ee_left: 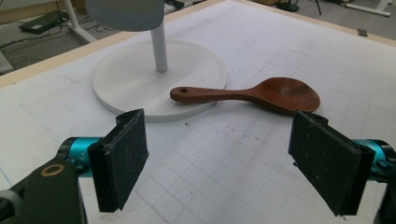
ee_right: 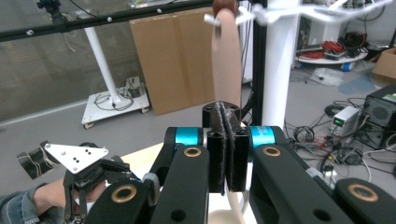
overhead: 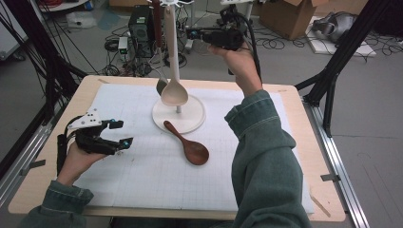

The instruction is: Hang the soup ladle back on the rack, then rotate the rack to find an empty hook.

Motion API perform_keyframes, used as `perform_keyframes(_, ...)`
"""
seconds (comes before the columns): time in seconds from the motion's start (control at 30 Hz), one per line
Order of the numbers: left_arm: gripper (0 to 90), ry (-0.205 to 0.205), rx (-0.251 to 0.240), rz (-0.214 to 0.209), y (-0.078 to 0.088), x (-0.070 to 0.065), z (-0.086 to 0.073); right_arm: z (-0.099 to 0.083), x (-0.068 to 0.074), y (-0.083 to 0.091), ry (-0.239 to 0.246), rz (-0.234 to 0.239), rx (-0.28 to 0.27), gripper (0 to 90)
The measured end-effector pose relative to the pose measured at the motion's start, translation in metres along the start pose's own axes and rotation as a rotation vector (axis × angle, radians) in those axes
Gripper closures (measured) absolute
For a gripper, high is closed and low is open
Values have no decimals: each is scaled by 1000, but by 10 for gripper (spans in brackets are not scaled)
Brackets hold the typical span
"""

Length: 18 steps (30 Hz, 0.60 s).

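Wooden spoon [ee_left: 252, 94] by left gripper [ee_left: 233, 163], right gripper [ee_right: 227, 154] clamping pale spoon [ee_right: 227, 65].

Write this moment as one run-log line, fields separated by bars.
right hand-held gripper: shut on pale spoon hanging at the rack | left hand-held gripper: open, over mat | brown spoon: lying on mat, handle on rack base

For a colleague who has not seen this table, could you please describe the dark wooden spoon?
Find the round white stand base mid-table. The dark wooden spoon lies flat on the mat, its handle tip resting on that base. Unlike the pale spoon hanging above, it is reddish-brown.
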<state>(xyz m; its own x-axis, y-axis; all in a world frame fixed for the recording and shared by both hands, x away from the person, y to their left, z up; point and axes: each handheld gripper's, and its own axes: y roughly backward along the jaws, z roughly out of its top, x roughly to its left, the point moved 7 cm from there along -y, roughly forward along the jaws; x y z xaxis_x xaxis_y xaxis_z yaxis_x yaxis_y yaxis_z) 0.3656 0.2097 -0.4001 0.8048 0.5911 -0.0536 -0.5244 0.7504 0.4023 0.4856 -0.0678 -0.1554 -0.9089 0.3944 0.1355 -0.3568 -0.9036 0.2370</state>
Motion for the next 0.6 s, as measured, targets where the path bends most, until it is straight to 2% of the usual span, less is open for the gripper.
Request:
perform_keyframes(0.23, 200, 0, -4, 1, 1, 1, 1, 19, -3, -1, 9, -8, -9, 896)
perform_keyframes(0.6, 200, 2, 3, -8, -1, 0, -1, 32, -16, 3, 0, -28, -31, 895)
